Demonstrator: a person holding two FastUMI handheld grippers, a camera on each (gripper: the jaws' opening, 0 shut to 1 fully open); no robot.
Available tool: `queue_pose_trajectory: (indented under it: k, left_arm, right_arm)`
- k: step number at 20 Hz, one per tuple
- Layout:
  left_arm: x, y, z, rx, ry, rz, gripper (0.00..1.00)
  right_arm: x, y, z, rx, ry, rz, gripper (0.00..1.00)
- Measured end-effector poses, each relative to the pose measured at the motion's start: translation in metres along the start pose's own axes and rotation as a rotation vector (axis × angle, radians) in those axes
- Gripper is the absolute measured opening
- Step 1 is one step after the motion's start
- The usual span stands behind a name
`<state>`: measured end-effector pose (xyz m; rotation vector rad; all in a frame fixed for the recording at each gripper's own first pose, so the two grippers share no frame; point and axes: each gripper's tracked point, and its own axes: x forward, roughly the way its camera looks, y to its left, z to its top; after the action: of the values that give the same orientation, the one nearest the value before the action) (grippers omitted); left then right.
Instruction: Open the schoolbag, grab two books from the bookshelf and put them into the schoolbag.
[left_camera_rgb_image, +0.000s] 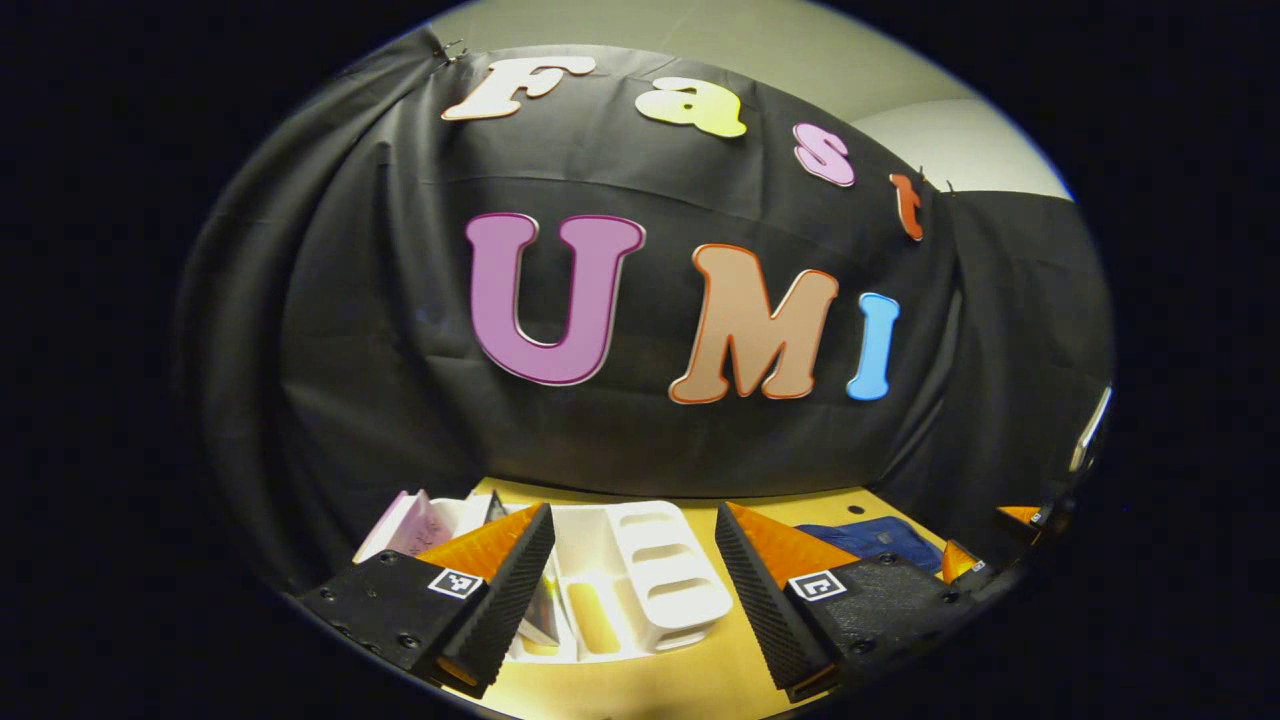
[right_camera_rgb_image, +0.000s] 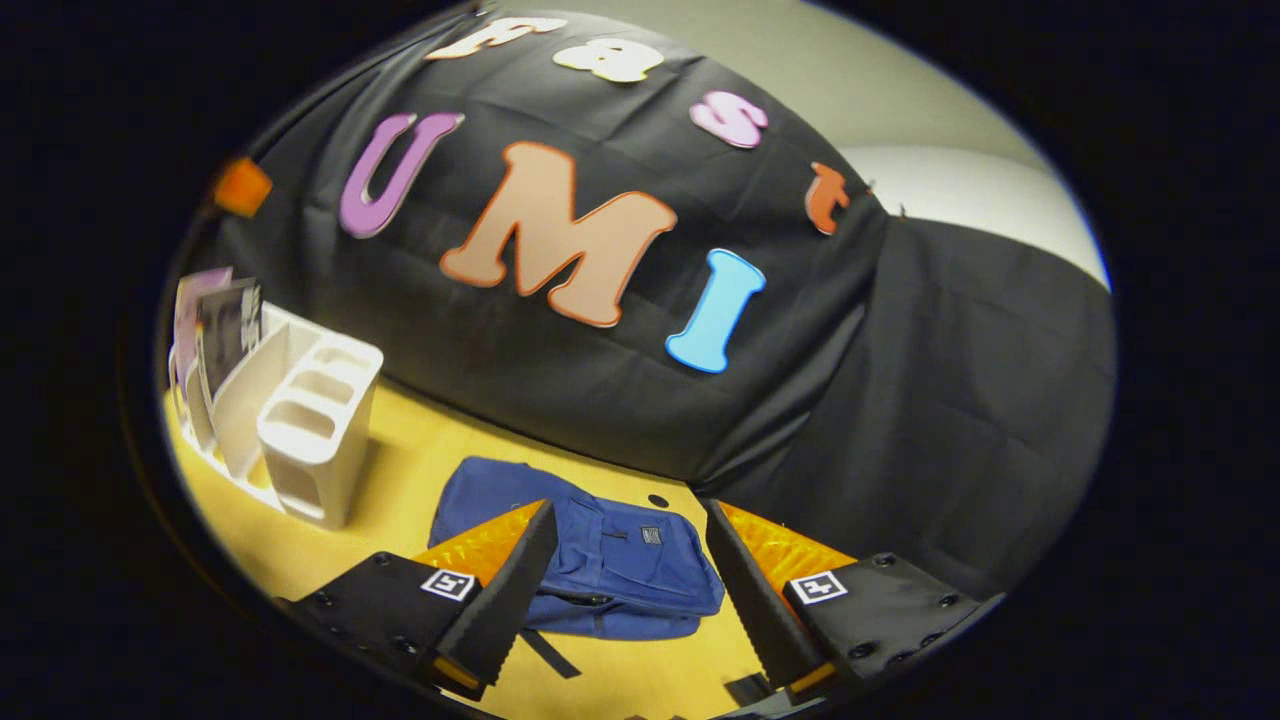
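Note:
A blue schoolbag (right_camera_rgb_image: 590, 560) lies flat on the yellow table (right_camera_rgb_image: 420, 470), zipped as far as I can tell. My right gripper (right_camera_rgb_image: 628, 520) hovers open just above and in front of it, nothing between the fingers. The white bookshelf (right_camera_rgb_image: 300, 420) stands to the bag's left with books (right_camera_rgb_image: 215, 335) upright in its back slots. In the left gripper view, my left gripper (left_camera_rgb_image: 635, 525) is open over the white bookshelf (left_camera_rgb_image: 640, 580), with a pale book (left_camera_rgb_image: 405, 525) at its left and the blue schoolbag (left_camera_rgb_image: 870, 540) at the right.
Black cloth walls close off the back and right of the table (left_camera_rgb_image: 650, 690). Part of the other gripper (left_camera_rgb_image: 1030, 520) pokes in at the far right of the left gripper view. A small dark spot (right_camera_rgb_image: 657, 500) marks the tabletop behind the bag.

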<state>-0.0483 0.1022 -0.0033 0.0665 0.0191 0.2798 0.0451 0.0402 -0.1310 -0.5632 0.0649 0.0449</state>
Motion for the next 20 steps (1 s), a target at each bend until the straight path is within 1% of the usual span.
queue_pose_trajectory:
  k: [1,2,3,7,8,9,10,12,13,14,15,16,17,18,19,20]
  left_arm:
    - [0.0,0.009,0.001,0.004,0.003,0.023,0.95]
    - [0.0,0.017,-0.001,0.01,0.01,0.045,0.92]
    - [-0.001,0.023,-0.001,0.015,0.014,0.067,0.95]
    - [-0.004,0.045,0.003,0.012,0.017,0.15,0.95]
    - [-0.005,0.051,0.002,0.008,0.016,0.167,0.95]
    - [-0.007,0.055,0.002,0.005,0.018,0.183,0.95]
    - [-0.009,0.059,0.0,0.006,0.021,0.199,0.97]
    - [-0.011,0.068,0.0,0.02,0.025,0.231,0.92]
    - [-0.014,0.072,0.001,0.03,0.028,0.247,0.95]
    - [-0.015,0.075,0.001,0.037,0.029,0.26,0.92]
    - [-0.016,0.078,0.0,0.042,0.033,0.27,0.95]
    - [-0.016,0.081,-0.001,0.045,0.037,0.277,0.95]
    - [-0.016,0.083,-0.001,0.047,0.043,0.286,0.95]
    - [-0.017,0.085,-0.003,0.05,0.047,0.295,0.95]
    - [-0.018,0.087,-0.004,0.054,0.049,0.306,0.95]
    - [-0.02,0.09,-0.006,0.054,0.052,0.317,0.93]
  right_arm:
    - [0.004,0.01,-0.004,-0.046,-0.009,0.007,0.98]
    - [0.009,0.022,-0.011,-0.077,-0.012,0.025,0.98]
    - [0.011,0.035,-0.017,-0.101,-0.012,0.047,0.97]
    - [0.022,0.069,-0.045,-0.232,0.006,0.101,0.98]
    - [0.026,0.075,-0.055,-0.263,0.011,0.11,1.0]
    - [0.031,0.082,-0.063,-0.292,0.016,0.12,1.0]
    - [0.036,0.085,-0.072,-0.324,0.022,0.124,0.97]
    - [0.044,0.092,-0.091,-0.381,0.036,0.136,0.97]
    - [0.047,0.095,-0.098,-0.404,0.044,0.14,0.97]
    - [0.052,0.097,-0.104,-0.424,0.05,0.14,0.97]
    - [0.055,0.1,-0.11,-0.439,0.058,0.143,0.97]
    - [0.059,0.103,-0.118,-0.454,0.069,0.149,0.97]
    - [0.064,0.105,-0.124,-0.475,0.079,0.152,0.97]
    - [0.068,0.107,-0.127,-0.501,0.082,0.149,1.0]
    - [0.069,0.107,-0.129,-0.523,0.08,0.149,0.97]
    - [0.071,0.108,-0.131,-0.541,0.076,0.156,1.0]
